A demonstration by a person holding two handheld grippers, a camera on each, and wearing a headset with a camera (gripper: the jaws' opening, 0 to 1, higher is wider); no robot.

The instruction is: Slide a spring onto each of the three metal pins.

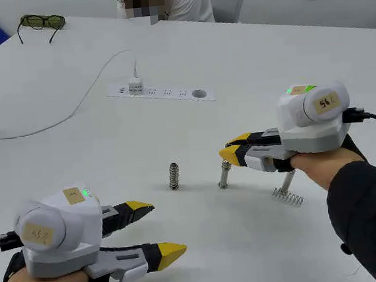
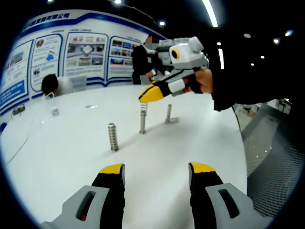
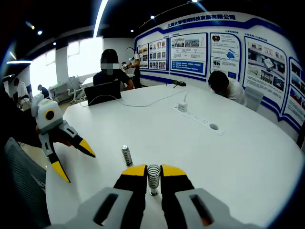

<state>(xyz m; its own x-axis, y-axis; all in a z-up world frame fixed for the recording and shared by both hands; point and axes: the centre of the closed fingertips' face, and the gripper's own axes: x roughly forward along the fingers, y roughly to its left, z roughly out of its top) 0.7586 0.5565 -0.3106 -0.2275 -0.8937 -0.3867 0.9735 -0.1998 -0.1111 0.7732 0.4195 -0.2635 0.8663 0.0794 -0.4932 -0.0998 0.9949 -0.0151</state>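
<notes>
Right gripper (image 3: 153, 169): my jaws are clamped on a spring (image 3: 153, 178) above the middle pin (image 1: 224, 175).
Left gripper (image 2: 157, 168): jaws apart, low over the table (image 1: 108, 142).
Left pin (image 1: 173, 176): sprung.
Right pin (image 1: 286, 182): loose spring (image 1: 288, 197) beside it.

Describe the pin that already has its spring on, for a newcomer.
Find the white power strip on the table. Nearer the wearer stands a pin sheathed in a spring top to bottom. The middle pin and tilted pin to its right show bare shafts.
</notes>
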